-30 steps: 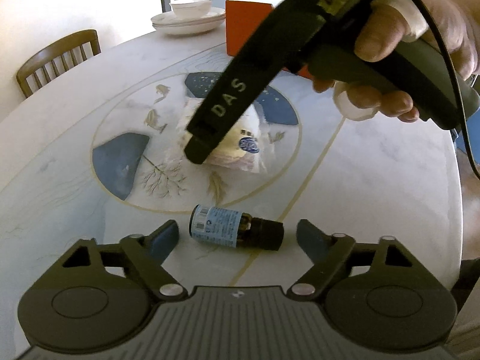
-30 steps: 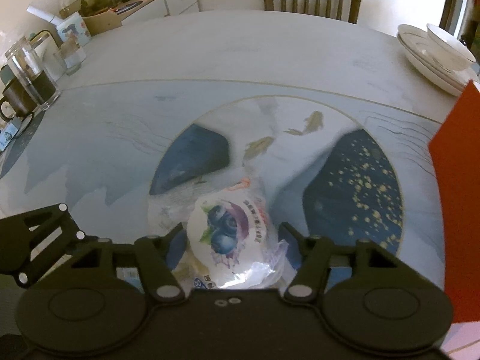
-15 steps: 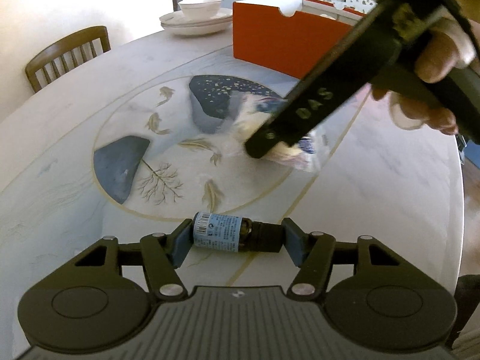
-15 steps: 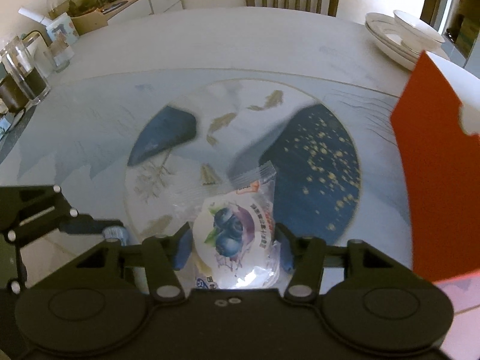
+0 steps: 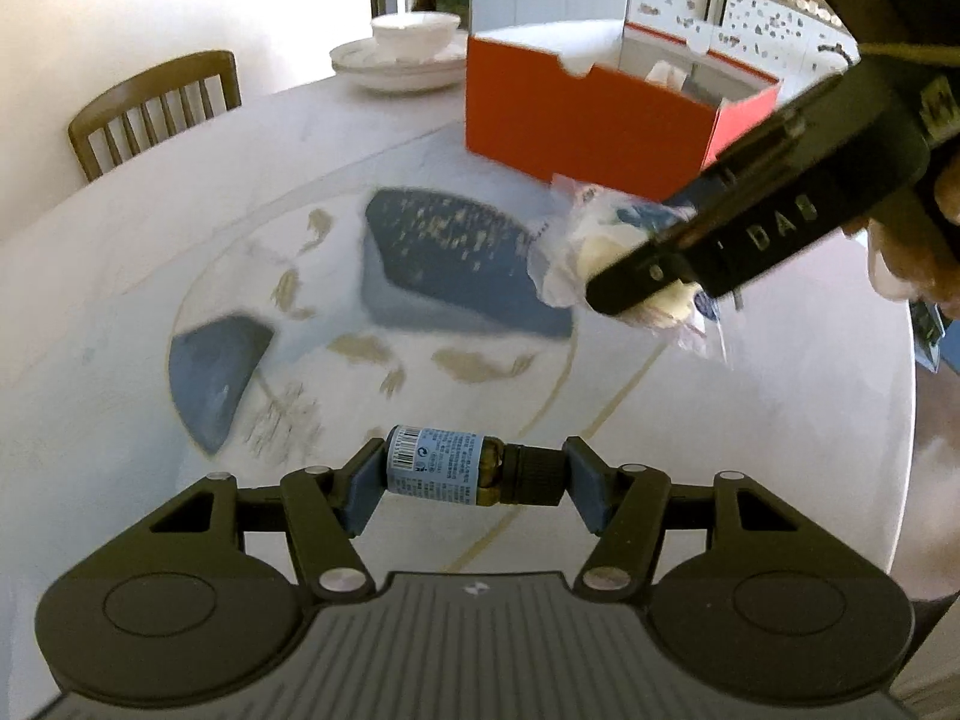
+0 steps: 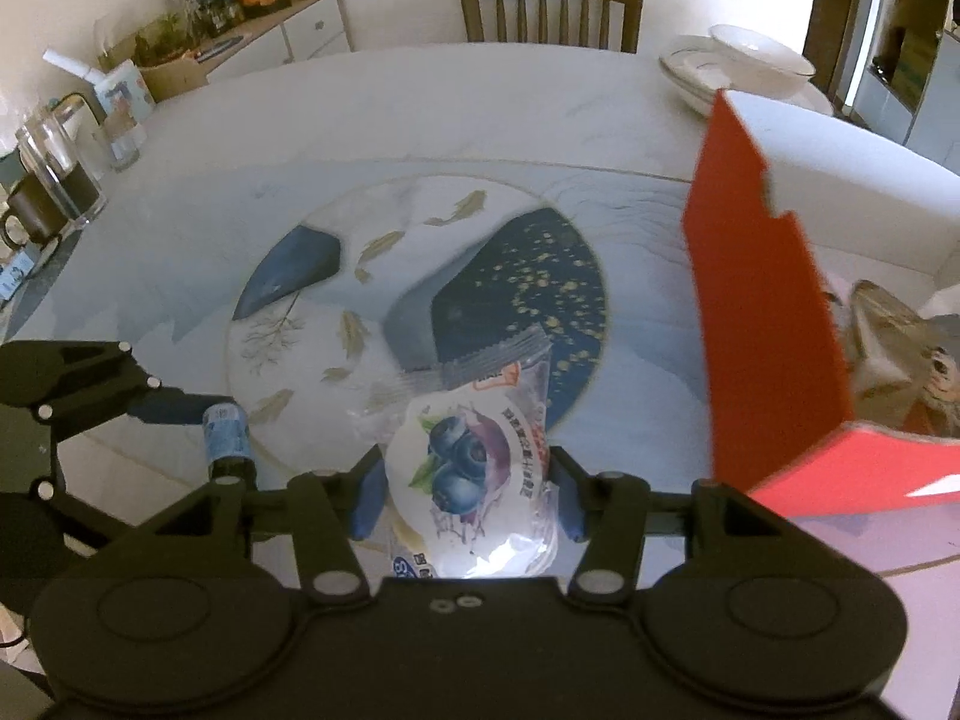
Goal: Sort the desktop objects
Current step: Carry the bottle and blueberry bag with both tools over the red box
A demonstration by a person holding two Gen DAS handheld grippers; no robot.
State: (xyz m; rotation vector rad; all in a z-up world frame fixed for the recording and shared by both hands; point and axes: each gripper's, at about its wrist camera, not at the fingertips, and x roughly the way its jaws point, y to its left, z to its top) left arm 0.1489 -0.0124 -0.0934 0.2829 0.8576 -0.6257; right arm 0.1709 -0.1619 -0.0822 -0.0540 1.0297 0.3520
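Note:
A small brown bottle [image 5: 456,468] with a blue label and black cap hangs just above the table, and my left gripper [image 5: 471,480] is shut on it end to end. The right wrist view shows the same bottle [image 6: 227,429] at the lower left. My right gripper [image 6: 468,492] is shut on a clear snack packet [image 6: 471,462] printed with blueberries, held above the table close to the open orange box [image 6: 762,312]. In the left wrist view that packet [image 5: 585,240] hangs in front of the orange box [image 5: 576,114], with a hand holding the right gripper's handle.
The round marble table [image 5: 120,300] has a blue and gold inlay at its middle. Stacked white plates with a bowl [image 5: 408,48] sit behind the box. A wooden chair [image 6: 549,6] stands at the far side. A glass jug and mugs [image 6: 54,168] crowd the left edge. Some items [image 6: 900,360] lie inside the box.
My left gripper closed on the bottle and lifted it off the table. My right gripper carried the snack packet up and to the right, toward the orange box.

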